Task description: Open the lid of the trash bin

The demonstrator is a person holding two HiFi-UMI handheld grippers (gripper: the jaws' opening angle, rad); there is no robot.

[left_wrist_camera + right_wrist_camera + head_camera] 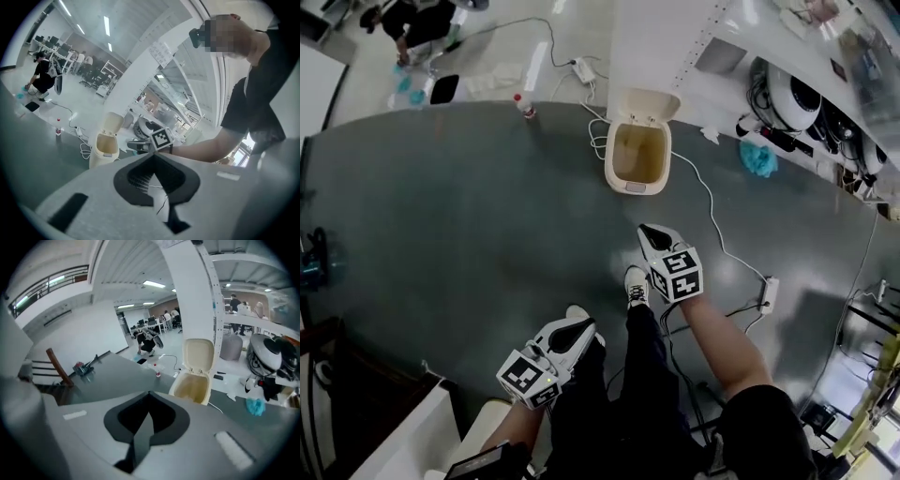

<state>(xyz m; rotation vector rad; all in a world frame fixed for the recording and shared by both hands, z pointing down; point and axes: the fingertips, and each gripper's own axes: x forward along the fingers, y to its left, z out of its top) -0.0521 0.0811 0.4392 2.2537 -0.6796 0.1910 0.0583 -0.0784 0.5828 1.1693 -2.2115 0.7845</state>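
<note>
The cream trash bin (637, 157) stands on the dark floor ahead of me, its lid (650, 102) swung up and back so the empty inside shows. In the right gripper view the bin (191, 389) and its raised lid (198, 354) sit just beyond the jaws. My right gripper (650, 233) is shut with nothing in it, held in the air short of the bin and apart from it. My left gripper (580, 329) hangs lower and nearer to me, jaws together and empty. In the left gripper view the bin (103, 149) lies ahead on the left, with the right gripper's marker cube (161, 138) beside it.
A small bottle (525, 106) and a power strip (583, 67) lie behind the bin, and a white cable (712, 202) runs from it to a second strip (769, 292). A teal cloth (759, 158) lies right of the bin. A person (417, 23) crouches far left.
</note>
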